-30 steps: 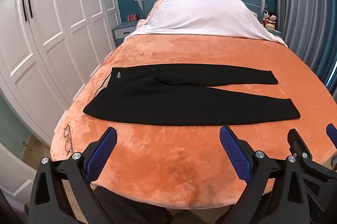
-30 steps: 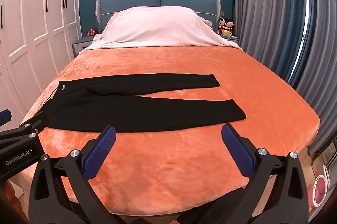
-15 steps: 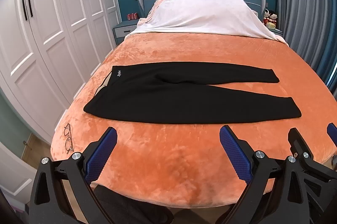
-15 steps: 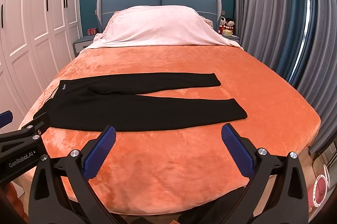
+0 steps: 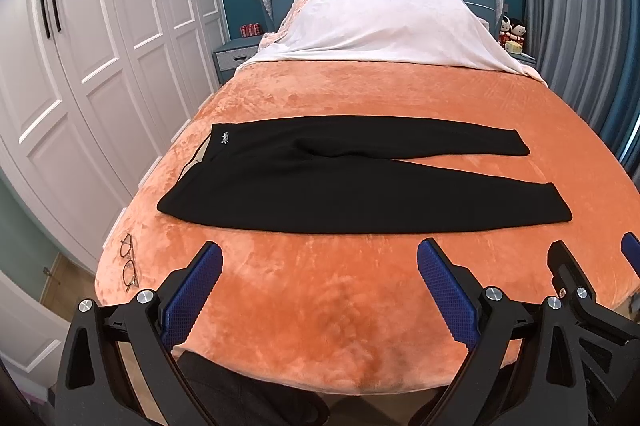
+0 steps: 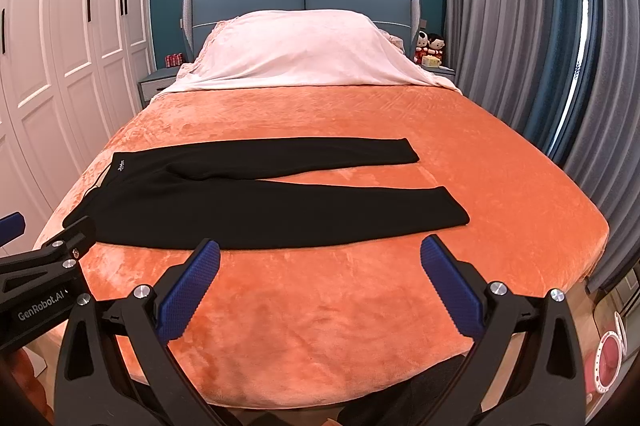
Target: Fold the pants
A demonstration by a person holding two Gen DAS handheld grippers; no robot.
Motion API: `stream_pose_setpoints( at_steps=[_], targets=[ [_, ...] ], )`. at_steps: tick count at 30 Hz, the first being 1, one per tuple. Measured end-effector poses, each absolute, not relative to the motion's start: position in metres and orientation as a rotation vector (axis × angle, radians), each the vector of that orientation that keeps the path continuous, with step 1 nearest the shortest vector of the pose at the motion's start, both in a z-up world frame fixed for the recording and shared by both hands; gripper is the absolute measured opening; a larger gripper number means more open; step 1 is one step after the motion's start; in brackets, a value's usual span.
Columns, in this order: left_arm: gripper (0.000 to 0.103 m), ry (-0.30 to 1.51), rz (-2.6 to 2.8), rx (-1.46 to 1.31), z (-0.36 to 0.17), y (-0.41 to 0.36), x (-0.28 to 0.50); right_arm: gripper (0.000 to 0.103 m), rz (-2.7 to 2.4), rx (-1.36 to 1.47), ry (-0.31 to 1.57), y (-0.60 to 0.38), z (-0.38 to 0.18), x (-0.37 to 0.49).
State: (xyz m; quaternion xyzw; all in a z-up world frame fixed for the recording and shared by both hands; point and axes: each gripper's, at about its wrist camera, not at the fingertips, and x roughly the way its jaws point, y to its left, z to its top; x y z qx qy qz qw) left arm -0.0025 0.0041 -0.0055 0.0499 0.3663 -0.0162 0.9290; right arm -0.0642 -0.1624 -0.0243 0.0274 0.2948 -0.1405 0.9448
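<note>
Hovering level, both tongs (image 5: 318,266) (image 6: 320,262) gape before pants (image 5: 320,182).

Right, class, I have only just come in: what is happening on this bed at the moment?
A person holds a two-finger gripper in each hand at the foot of a bed with an orange blanket. A pair of black pants lies flat and unfolded across it, waistband toward the white wardrobes, the two legs spread slightly apart. The left gripper and right gripper both hover open, short of the pants, touching nothing. A pair of glasses lies near the bed's left corner. Folding has not started.
</note>
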Motion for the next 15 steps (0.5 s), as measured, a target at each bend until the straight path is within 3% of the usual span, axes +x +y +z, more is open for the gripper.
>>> stream_pose_setpoints(
  at_steps=[15],
  targets=[
    [0.095, 0.752, -0.033, 0.106, -0.0133, 0.0057, -0.0023, 0.098, -0.287, 0.057, 0.602, -0.1619, -0.0243, -0.0641]
  ],
)
